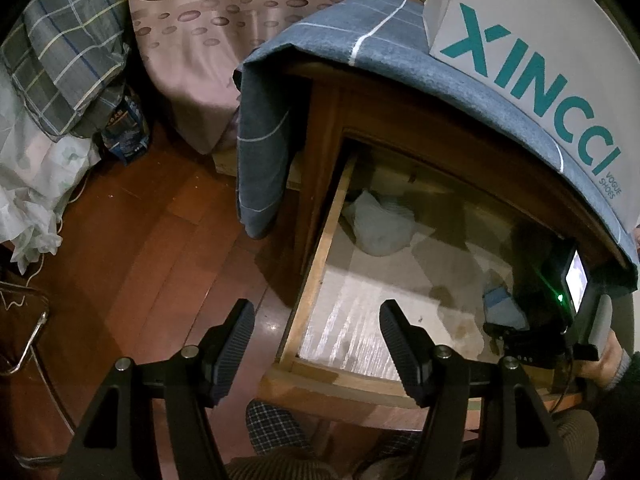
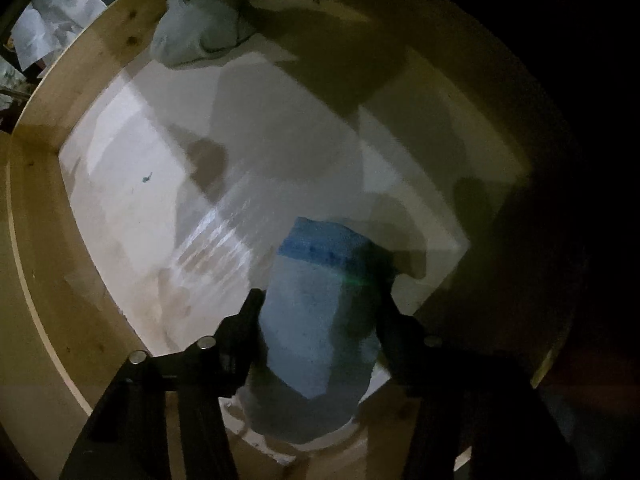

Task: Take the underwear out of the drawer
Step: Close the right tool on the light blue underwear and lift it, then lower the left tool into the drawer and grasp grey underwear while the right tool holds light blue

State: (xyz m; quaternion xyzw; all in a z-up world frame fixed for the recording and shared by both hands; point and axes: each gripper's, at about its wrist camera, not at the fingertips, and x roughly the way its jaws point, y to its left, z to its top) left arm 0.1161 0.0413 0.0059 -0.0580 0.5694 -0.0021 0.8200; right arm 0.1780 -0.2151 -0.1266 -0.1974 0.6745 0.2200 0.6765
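Note:
A folded light-blue pair of underwear (image 2: pixel 316 320) with a darker blue waistband lies near the front of the open wooden drawer (image 2: pixel 48 240). My right gripper (image 2: pixel 320 300) points down into the drawer, its two black fingers pressed against the sides of the cloth. In the left wrist view the same underwear (image 1: pixel 500 304) shows as a blue patch under the right tool's camera housing (image 1: pixel 560 292). My left gripper (image 1: pixel 316 312) hangs open and holds nothing, above the front left corner of the drawer (image 1: pixel 320 260).
A white crumpled bundle (image 1: pixel 380 224) (image 2: pixel 196 28) sits at the drawer's back left. A grey-blue cloth (image 1: pixel 264 140) and a white shoe box (image 1: pixel 520 40) cover the cabinet top. A bed (image 1: pixel 200 60) stands behind, wooden floor (image 1: pixel 160 240) to the left, a checked slipper (image 1: pixel 276 428) below.

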